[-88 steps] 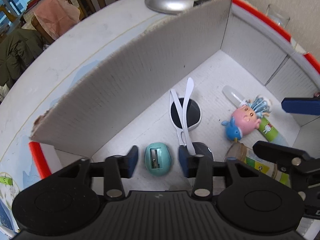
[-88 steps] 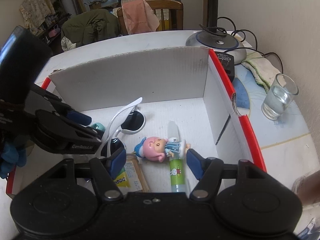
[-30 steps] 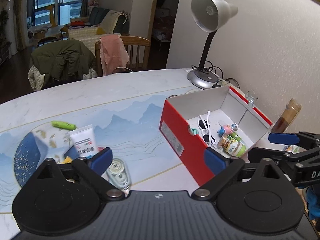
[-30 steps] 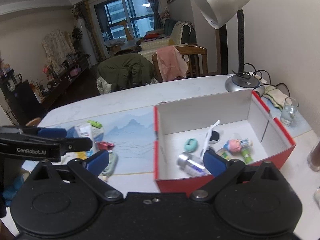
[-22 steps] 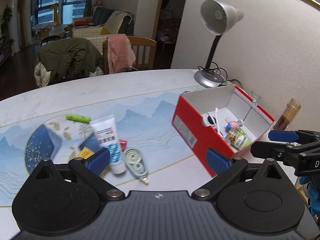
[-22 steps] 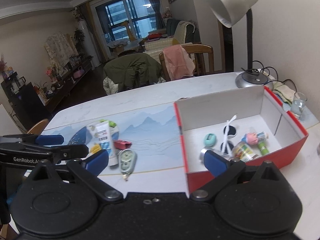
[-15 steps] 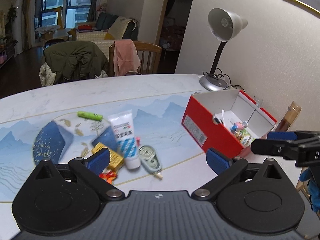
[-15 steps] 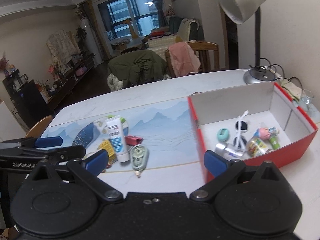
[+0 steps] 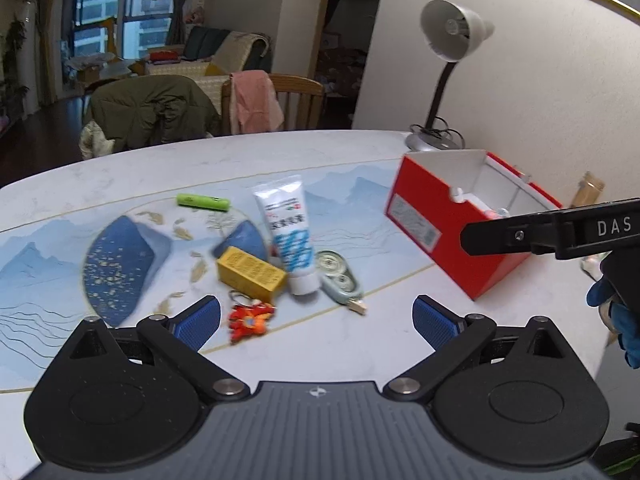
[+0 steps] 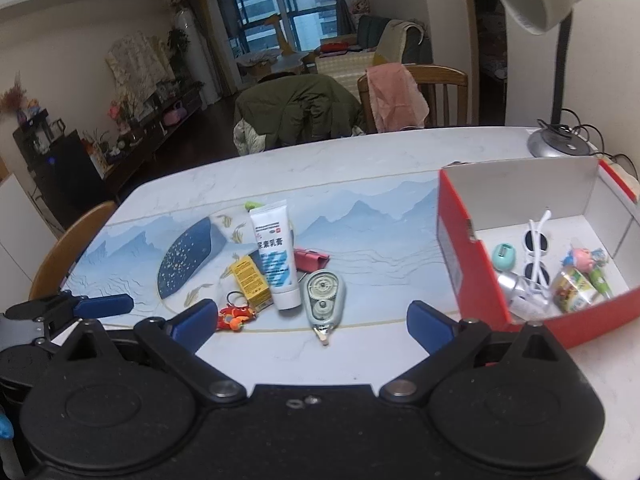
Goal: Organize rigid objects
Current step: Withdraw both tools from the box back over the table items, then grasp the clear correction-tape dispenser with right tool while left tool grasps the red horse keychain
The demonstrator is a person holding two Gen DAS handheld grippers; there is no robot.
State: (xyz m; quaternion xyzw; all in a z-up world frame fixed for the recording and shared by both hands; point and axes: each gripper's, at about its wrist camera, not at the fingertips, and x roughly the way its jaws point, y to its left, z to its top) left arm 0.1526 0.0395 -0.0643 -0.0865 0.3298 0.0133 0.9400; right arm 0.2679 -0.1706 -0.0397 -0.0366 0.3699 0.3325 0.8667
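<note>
A red cardboard box (image 10: 472,280) with white inside stands at the right and holds white sunglasses (image 10: 536,244), a teal sharpener (image 10: 505,256), a pig toy (image 10: 584,257) and small bottles. Loose on the table lie a white tube (image 10: 274,256), a correction tape (image 10: 323,294), a yellow box (image 10: 249,278), an orange keychain (image 10: 234,316), a pink clip (image 10: 310,259) and a green marker (image 9: 203,202). My left gripper (image 9: 316,318) is open and empty above the keychain side. My right gripper (image 10: 310,322) is open and empty, held back over the table's front.
A desk lamp (image 10: 554,136) stands at the back right behind the box. Chairs with a green coat (image 10: 296,116) and a pink cloth (image 10: 396,96) stand beyond the table's far edge. A brown bottle (image 9: 588,190) stands right of the box.
Both grippers have pulled back out of the box, opened wide, and swung left, so the loose items on the table now lie in front of them.
</note>
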